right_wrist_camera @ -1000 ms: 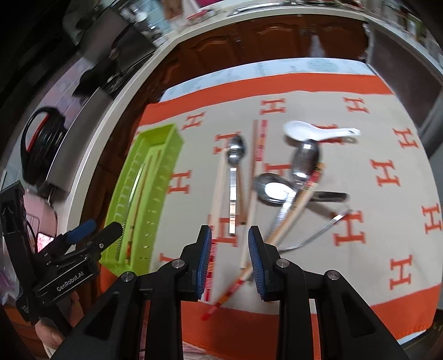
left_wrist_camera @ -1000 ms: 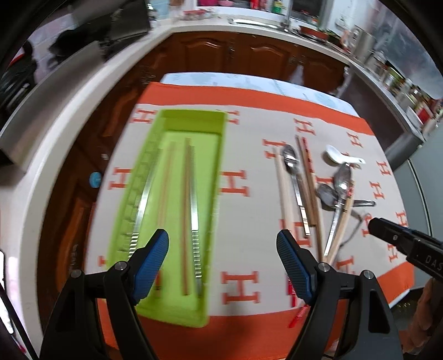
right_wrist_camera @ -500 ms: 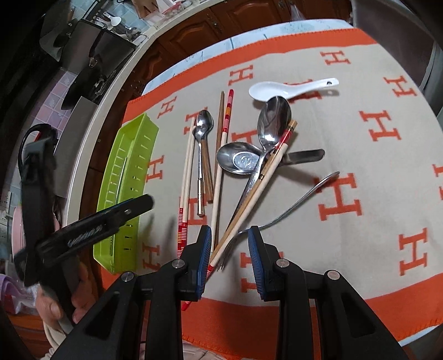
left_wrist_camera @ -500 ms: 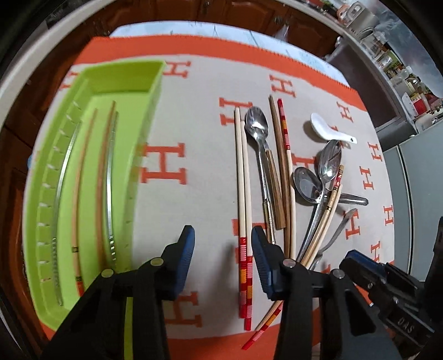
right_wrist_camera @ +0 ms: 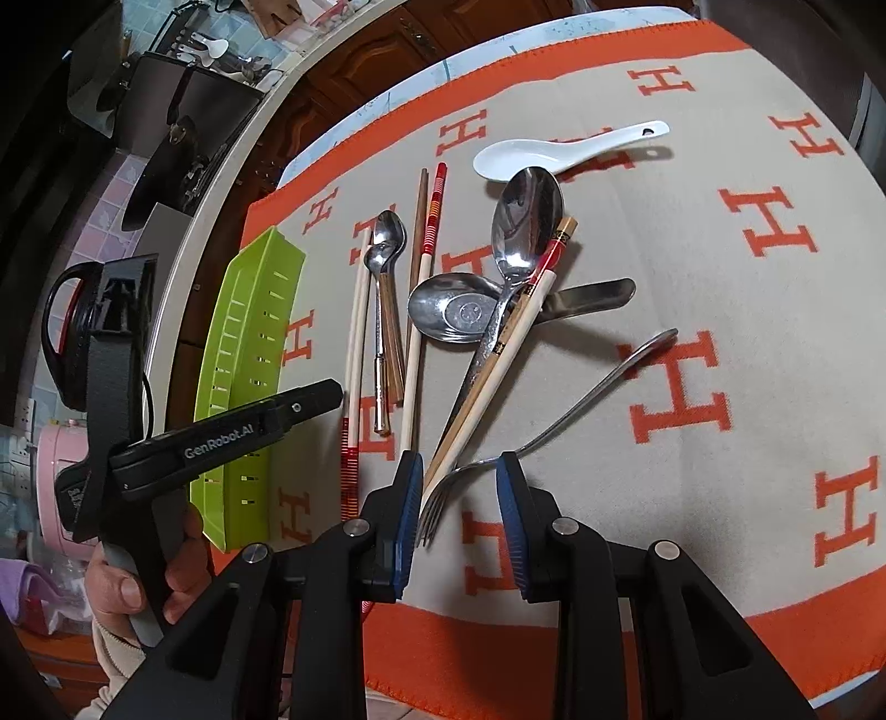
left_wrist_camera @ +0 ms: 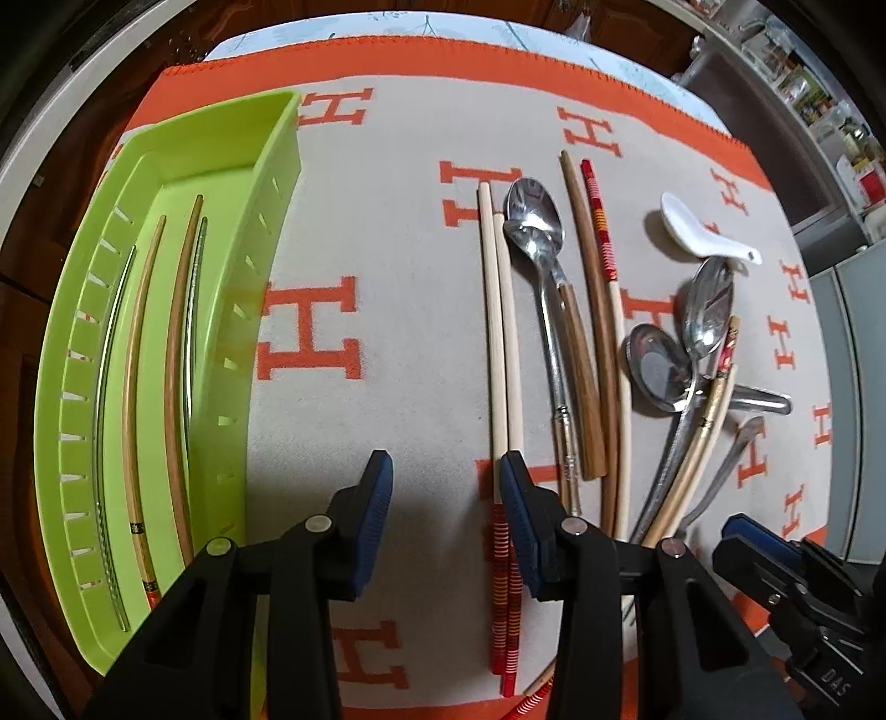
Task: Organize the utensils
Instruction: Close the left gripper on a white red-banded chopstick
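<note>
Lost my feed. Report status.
Left gripper open, nothing held. Right gripper open around fork. Four chopsticks in green tray. Spoons and chopsticks overlap fork.

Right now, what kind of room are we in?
Probably a home kitchen. Wooden cabinets run under a long pale counter, and spoons and chopsticks lie on a cloth beside a green tray.
</note>
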Available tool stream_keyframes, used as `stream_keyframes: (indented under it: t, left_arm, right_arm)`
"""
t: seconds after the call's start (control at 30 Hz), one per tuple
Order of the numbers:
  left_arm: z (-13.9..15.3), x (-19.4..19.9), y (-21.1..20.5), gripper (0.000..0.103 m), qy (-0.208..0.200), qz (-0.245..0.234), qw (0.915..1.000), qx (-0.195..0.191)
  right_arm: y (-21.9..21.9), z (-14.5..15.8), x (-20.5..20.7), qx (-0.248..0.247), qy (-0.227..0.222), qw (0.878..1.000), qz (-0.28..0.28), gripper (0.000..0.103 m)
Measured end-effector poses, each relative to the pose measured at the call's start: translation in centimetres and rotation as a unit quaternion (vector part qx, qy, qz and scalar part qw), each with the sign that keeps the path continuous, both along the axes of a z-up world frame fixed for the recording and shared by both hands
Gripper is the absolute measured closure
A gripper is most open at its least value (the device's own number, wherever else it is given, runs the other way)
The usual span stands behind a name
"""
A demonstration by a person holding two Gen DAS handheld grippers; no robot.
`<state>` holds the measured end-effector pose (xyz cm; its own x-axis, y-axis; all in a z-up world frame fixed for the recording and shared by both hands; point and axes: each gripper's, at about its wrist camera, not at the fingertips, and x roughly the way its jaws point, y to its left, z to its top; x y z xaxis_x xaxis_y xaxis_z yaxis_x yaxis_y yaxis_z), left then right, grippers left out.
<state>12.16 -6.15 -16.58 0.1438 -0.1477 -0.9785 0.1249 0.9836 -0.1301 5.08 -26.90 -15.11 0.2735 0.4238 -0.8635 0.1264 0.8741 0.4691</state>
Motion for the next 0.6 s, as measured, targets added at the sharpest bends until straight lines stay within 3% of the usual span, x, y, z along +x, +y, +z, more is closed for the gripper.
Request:
stream_keyframes:
  t: [0.23,0.43,0.53,0.57,0.6]
  left_arm:
    - [-0.4,0.4,-1.8,0.063,0.0,-0.015,0.9996,0.023]
    - [-0.6,0.2,-3.9,0.063,-0.028,-0.034,0.9969,0.065]
    - [-0.4,0.1,-4.2,0.084,-0.03,-0.04,0.9972,0.055]
    - [-0.4,0.1,-4.2,0.1,-0.027,-0.04,0.9976,0.05]
    - [-0.4,0.1,-4.2,0.1,-0.024,-0.038,0.9978,0.047]
  right_arm:
    - [0.2,-0.4,-0.2,0.006,0.004,1.0,0.002,0.075]
    - [0.1,-0.4,-0.3,0.007,0.002,1.0,-0.002,0.075]
    - [0.1,-0.5,-0.4,0.008,0.004,1.0,-0.002,0.075]
    - [0.1,-0.6,-0.4,0.009,0.005,1.0,-0.002,0.075]
    - [0.1,-0.6,-0.5,0.009,0.006,1.0,-0.002,0.075]
